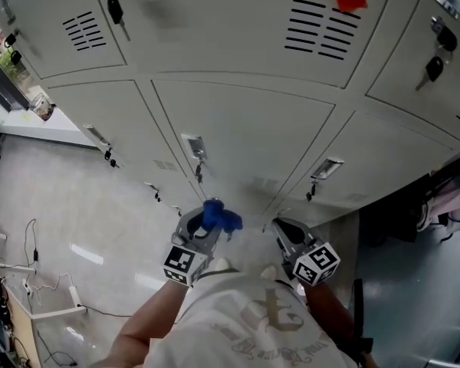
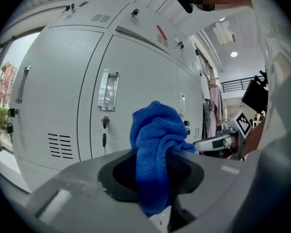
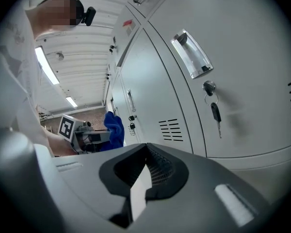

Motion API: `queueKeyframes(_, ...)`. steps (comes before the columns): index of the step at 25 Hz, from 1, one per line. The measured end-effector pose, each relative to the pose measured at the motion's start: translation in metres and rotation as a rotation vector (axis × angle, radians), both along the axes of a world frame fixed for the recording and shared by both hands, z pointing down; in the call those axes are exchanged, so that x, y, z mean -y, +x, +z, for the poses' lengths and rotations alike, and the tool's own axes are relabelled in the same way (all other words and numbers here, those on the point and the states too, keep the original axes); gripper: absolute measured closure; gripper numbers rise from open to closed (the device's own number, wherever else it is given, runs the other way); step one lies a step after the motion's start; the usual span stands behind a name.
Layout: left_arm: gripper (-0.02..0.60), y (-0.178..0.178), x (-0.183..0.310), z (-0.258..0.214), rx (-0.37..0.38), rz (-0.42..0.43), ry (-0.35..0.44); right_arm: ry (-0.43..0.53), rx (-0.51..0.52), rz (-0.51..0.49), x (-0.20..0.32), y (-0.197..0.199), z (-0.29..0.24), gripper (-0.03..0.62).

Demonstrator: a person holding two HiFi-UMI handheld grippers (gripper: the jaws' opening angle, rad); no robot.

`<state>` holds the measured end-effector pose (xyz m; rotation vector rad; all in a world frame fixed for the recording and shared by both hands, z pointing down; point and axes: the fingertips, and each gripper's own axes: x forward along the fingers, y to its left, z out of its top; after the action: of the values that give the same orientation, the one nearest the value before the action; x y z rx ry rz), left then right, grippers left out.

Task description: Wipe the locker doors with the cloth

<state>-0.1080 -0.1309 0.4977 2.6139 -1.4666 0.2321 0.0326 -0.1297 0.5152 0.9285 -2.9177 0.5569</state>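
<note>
The left gripper is gripping the blue cloth in its fingers, just short of the locker doors. The right gripper is hovering alongside, fingers closed, empty.

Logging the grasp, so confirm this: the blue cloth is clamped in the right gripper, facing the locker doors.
Not right: the blue cloth is clamped in the left gripper, facing the locker doors, as the left gripper view shows.
</note>
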Motion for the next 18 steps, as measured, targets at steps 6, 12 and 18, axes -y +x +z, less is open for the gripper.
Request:
queueKeyframes(6,0.449,0.004,-0.009,0.012,0.009,0.086,-0.006,0.012,-0.028,0.023,-0.019,-0.008,0.005,0.586)
queueKeyframes(12,0.449,-0.010,-0.006,0.017,0.046,0.102,0.014,0.031,-0.042,-0.024,-0.012,-0.038,0.002,0.586)
queueKeyframes(18,0.449,-0.013,-0.005,0.019,0.019,0.130,0.007,0.018,-0.065,0.011,-0.017,-0.042,0.009,0.586)
